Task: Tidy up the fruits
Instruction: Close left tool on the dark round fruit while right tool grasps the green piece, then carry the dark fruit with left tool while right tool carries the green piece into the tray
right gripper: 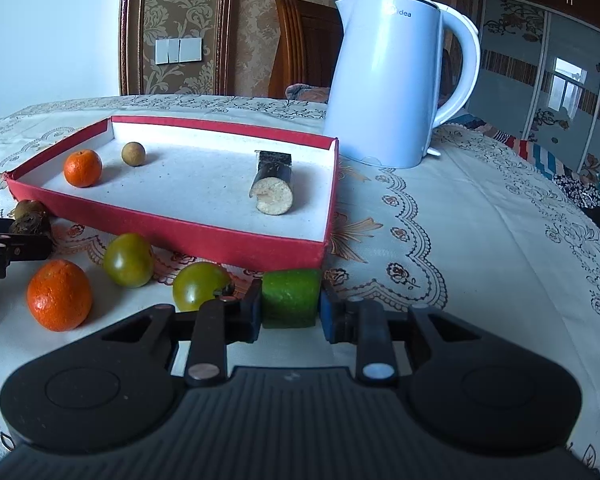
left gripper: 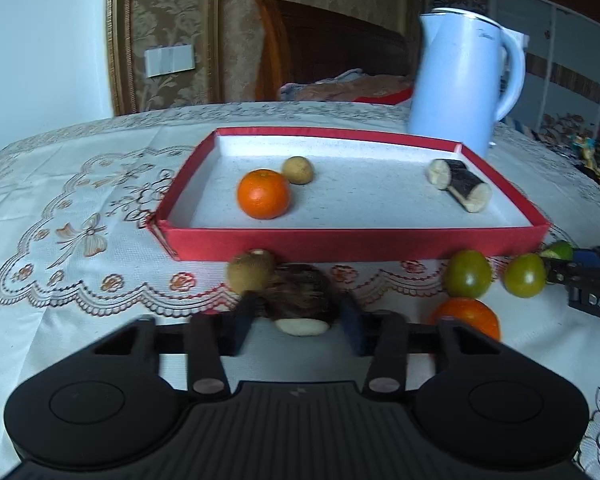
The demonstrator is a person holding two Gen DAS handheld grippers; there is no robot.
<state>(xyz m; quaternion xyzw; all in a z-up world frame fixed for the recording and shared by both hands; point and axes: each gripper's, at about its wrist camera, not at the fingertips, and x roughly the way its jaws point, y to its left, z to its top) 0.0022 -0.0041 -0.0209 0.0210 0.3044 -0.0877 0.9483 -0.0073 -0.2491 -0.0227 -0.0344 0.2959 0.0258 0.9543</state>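
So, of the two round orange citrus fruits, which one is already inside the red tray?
The smaller orange citrus fruit, lying in the shallow red tray beside a small round tan fruit. The larger orange citrus fruit lies on the tablecloth outside the tray.

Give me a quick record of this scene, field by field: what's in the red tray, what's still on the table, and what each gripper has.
tray: red tray on the tablecloth
in tray: orange, small brown fruit, two dark cane pieces
outside tray: orange, two green tomatoes, kiwi
left gripper: shut on hairy brown root
right gripper: shut on green chunk
behind tray: white kettle
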